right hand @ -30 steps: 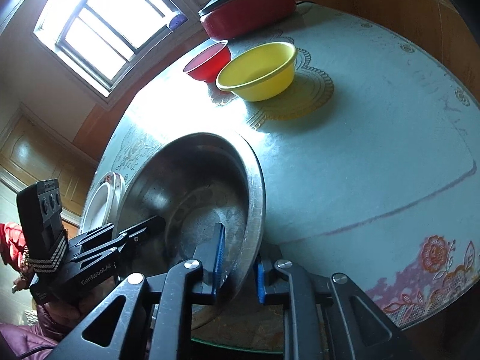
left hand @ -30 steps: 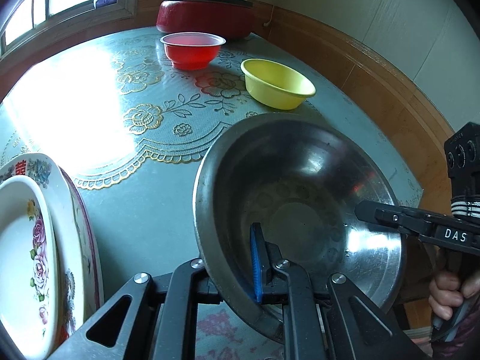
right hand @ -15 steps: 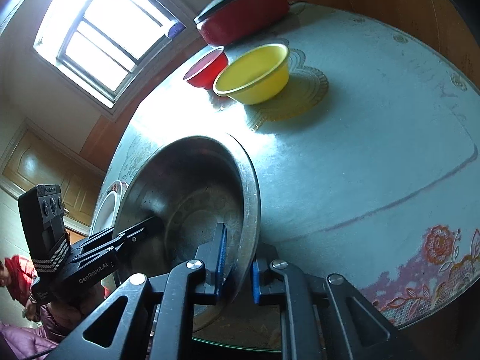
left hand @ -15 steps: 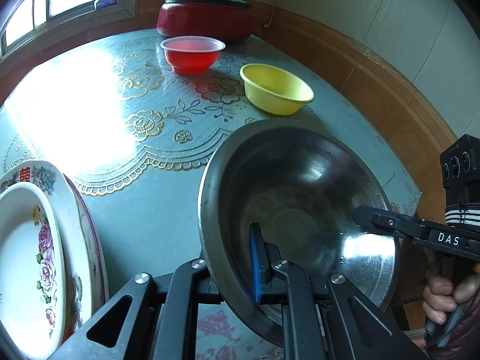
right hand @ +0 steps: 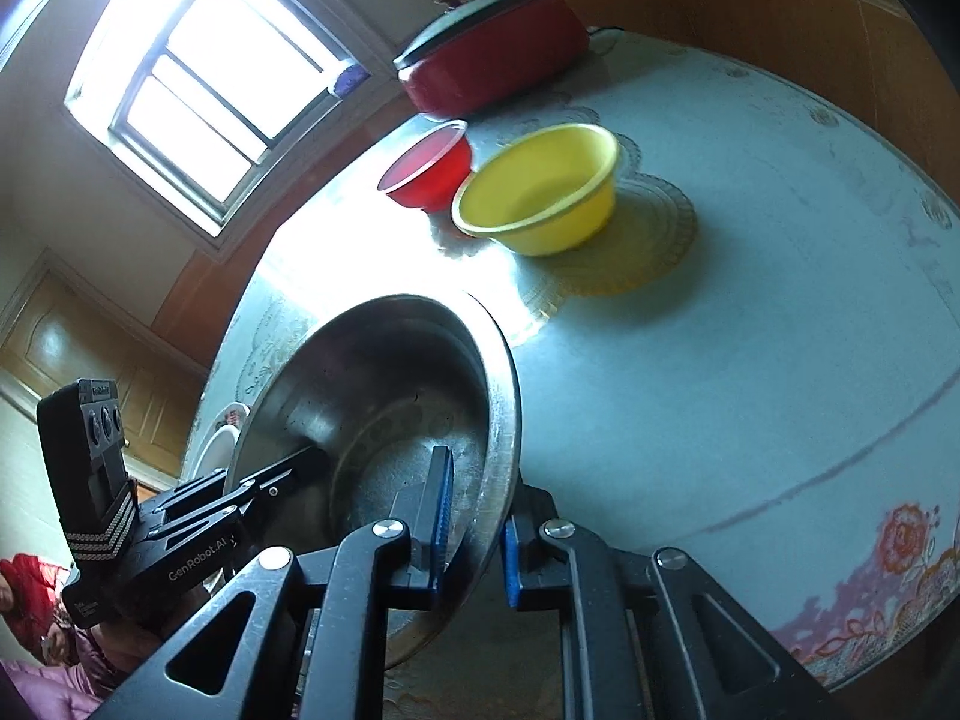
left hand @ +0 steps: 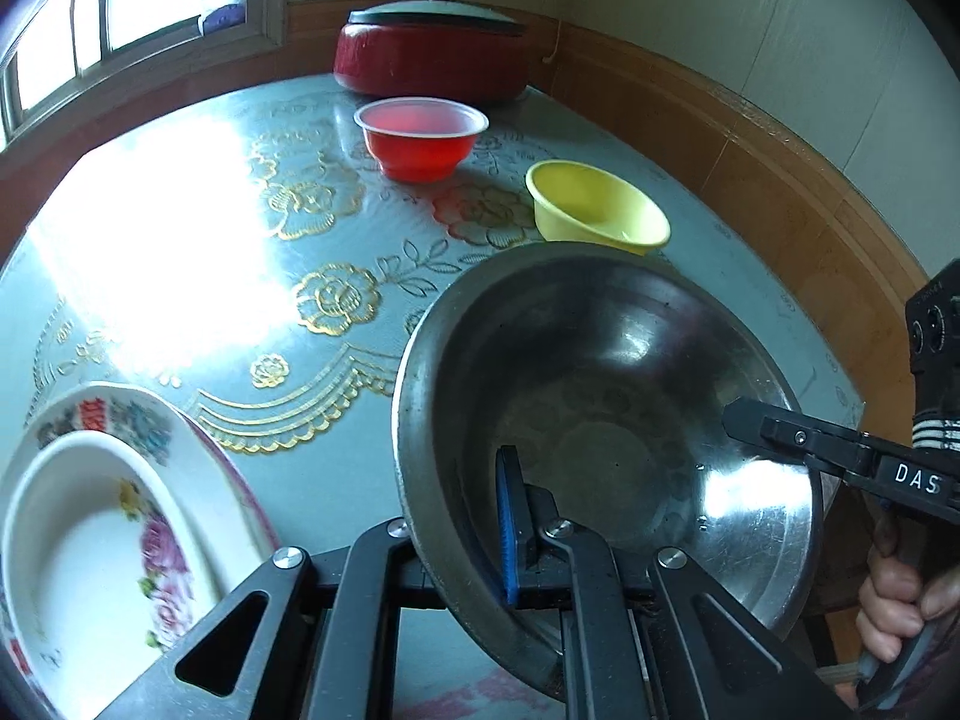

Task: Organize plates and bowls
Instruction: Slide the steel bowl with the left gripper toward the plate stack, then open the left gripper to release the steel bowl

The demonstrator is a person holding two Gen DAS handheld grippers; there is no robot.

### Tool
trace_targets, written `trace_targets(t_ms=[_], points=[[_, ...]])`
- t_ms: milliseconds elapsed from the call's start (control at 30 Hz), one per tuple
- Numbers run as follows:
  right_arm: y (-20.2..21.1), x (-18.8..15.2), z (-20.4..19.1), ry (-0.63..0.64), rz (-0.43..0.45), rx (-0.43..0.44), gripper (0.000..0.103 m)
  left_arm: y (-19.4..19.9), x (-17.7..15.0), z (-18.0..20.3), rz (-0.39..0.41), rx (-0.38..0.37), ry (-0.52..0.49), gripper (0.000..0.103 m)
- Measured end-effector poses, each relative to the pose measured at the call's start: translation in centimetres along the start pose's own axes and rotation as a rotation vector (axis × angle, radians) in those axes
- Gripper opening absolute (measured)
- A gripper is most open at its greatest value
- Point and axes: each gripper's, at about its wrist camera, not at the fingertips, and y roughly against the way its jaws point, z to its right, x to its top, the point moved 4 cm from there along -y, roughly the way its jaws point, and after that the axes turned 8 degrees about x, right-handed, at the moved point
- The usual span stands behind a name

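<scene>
A large steel bowl [left hand: 606, 396] is held tilted above the near edge of the table by both grippers. My left gripper [left hand: 462, 516] is shut on its near-left rim. My right gripper [right hand: 474, 528] is shut on its opposite rim, and also shows in the left wrist view [left hand: 780, 438]. The steel bowl fills the lower middle of the right wrist view [right hand: 384, 420]. A yellow bowl [left hand: 597, 207] [right hand: 540, 189] and a red bowl [left hand: 420, 135] [right hand: 429, 165] stand further back. Two stacked floral plates [left hand: 90, 516] lie at the left.
A red lidded pot [left hand: 432, 51] [right hand: 492, 66] stands at the far edge by the wall. The round table [left hand: 180, 252] has a blue-green flowered cloth. A window is at the left, wood panelling at the right. A person in red sits low at the left [right hand: 24, 594].
The steel bowl and both grippers have risen and drawn back toward the near edge. The yellow and red bowls look further off. Both grips are unchanged.
</scene>
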Motion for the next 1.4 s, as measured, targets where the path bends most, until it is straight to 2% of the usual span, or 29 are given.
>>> trace_targets(t_ms=[267,600,800,933,1133,1400], points=[[-2.3,0.0,-1.1,-0.016,-0.039,0.004,0.013,-0.7,-0.3,-2.1,-0.035,0.004,-0.017,0.011],[-2.6,-1.2,-1.0,-0.011,-0.063,-0.068,0.014,-2.1,-1.0,-1.4,-0.06,0.003,-0.121,0.013],[-1.8,-1.5,-0.8,-0.016,-0.042,-0.093,0.015,-1.3,-1.4,-1.3,-0.047,-0.012,-0.154,0.02],[-1.2,-1.3,-0.5,-0.028,-0.03,-0.111,0.022,-0.4,-1.5,-1.8,-0.028,-0.012,-0.146,0.031],[-0.7,-0.7,-0.7,-0.028,-0.016,-0.107,0.024,1.0,-1.0,-2.9,0.014,-0.022,-0.102,0.031],[0.9,1.1,-1.4,-0.013,0.055,-0.037,0.027,2.4,1.5,-2.5,0.065,-0.043,-0.061,0.034]])
